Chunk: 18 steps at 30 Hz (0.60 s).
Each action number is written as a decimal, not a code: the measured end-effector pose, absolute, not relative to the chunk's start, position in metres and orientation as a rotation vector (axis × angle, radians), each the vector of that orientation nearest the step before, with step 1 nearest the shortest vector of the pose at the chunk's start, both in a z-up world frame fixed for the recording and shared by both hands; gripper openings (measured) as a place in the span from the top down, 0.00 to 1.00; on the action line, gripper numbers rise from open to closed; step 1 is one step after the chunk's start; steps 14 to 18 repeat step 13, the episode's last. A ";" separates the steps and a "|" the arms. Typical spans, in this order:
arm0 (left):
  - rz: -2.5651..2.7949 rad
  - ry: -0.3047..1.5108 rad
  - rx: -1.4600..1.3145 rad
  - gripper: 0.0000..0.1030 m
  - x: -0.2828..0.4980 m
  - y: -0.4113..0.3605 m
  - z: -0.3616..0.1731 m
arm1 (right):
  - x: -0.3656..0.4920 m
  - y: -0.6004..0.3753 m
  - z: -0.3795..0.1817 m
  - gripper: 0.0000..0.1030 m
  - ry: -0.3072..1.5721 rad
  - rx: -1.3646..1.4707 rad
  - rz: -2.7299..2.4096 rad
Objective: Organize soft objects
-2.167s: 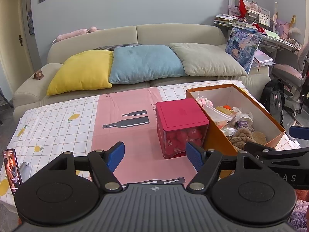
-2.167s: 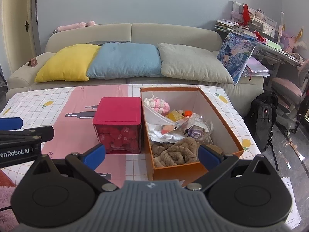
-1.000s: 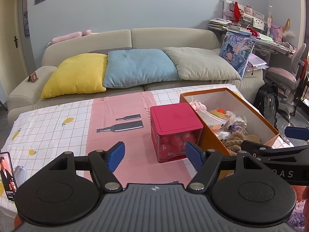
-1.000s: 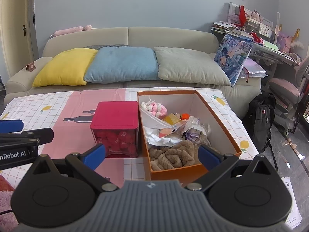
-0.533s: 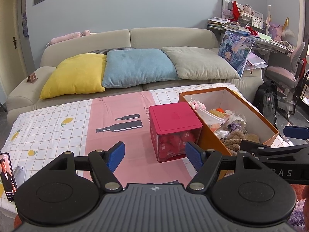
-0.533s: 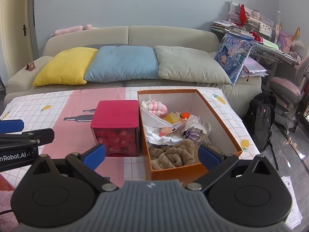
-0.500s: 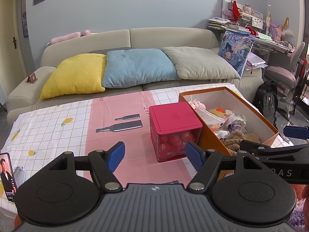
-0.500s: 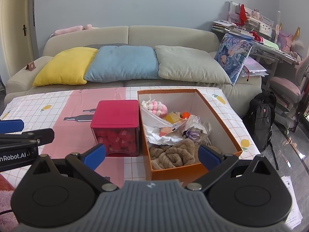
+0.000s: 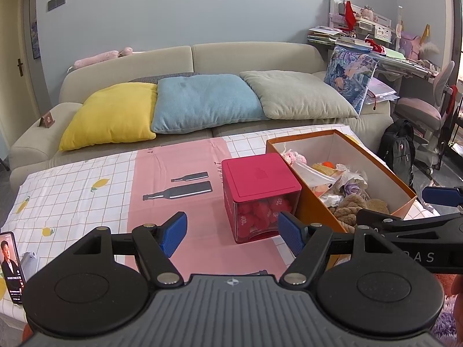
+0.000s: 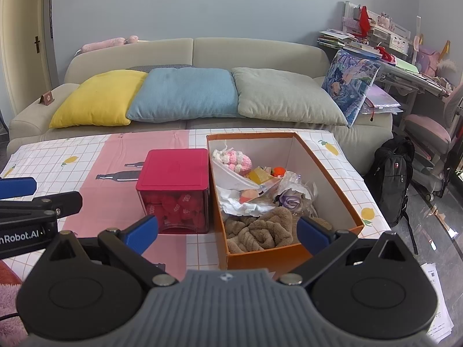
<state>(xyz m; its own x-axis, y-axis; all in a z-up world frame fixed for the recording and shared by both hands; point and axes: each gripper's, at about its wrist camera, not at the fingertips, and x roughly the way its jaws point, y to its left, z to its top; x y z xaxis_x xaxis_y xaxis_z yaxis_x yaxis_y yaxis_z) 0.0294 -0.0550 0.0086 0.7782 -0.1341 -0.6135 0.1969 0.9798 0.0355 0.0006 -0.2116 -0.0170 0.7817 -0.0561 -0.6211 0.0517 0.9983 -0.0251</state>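
An orange cardboard box (image 10: 332, 173) stands on the table, holding a brown plush towel (image 10: 260, 228), a pink knitted toy (image 10: 234, 159), a purple fabric rose (image 10: 289, 196) and other soft items. A clear cube with a red lid (image 10: 175, 170), full of red soft pieces, stands to its left. My right gripper (image 10: 227, 231) is open and empty at the box's near end. My left gripper (image 9: 233, 231) is open and empty, in front of the red-lidded cube (image 9: 257, 176). The orange box (image 9: 385, 173) also shows in the left wrist view.
The table wears a checked and pink cloth (image 9: 86, 185). A phone (image 9: 11, 263) stands at its left near edge. A beige sofa (image 10: 260, 49) with yellow, blue and grey cushions is behind. A black backpack (image 10: 393, 170) and a desk chair (image 10: 428, 133) are on the right.
Both grippers have drawn back and risen slightly from the table, so the boxes look a little farther away. Both stay open and empty.
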 end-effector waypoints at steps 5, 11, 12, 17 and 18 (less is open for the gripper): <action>-0.181 0.654 0.101 0.18 0.030 -0.055 0.009 | 0.001 -0.211 -0.017 0.03 0.671 -0.007 -0.058; -0.178 0.657 0.103 0.18 0.030 -0.054 0.008 | 0.001 -0.211 -0.019 0.03 0.674 -0.007 -0.055; -0.179 0.657 0.104 0.18 0.030 -0.054 0.008 | 0.002 -0.212 -0.019 0.03 0.674 -0.007 -0.054; -0.177 0.658 0.105 0.18 0.031 -0.053 0.008 | 0.002 -0.212 -0.020 0.03 0.675 -0.006 -0.054; -0.177 0.658 0.105 0.18 0.031 -0.053 0.008 | 0.002 -0.212 -0.020 0.03 0.675 -0.006 -0.054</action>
